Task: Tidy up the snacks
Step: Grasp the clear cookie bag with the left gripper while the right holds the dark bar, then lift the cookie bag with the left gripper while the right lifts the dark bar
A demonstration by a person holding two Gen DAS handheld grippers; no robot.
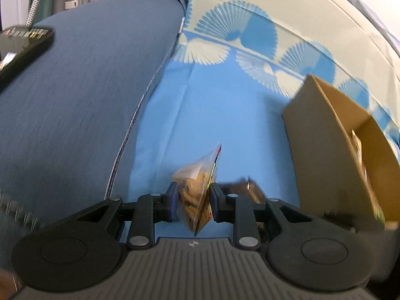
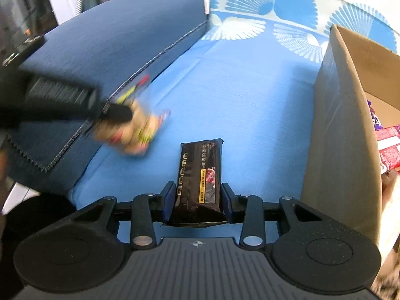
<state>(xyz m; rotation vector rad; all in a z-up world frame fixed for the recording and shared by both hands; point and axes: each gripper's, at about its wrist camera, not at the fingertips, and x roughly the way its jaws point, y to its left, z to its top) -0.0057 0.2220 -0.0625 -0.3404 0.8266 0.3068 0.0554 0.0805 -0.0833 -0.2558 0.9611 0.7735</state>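
Left claw (image 1: 193, 201) pinching crinkly clear cookie bag (image 1: 197, 190), right claw (image 2: 197, 201) gripping glossy black flat packet (image 2: 198, 175)

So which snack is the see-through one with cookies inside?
The clear cookie bag, pinched in the left hand-held gripper. The dark wrapped bar in the right hand-held gripper is opaque black with a yellow label.

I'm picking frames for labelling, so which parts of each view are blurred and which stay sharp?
Left wrist view: blue cushion and box streaked, clear snack bag fairly sharp. Right wrist view: left hand-held gripper and its bag smeared, dark packet crisp.
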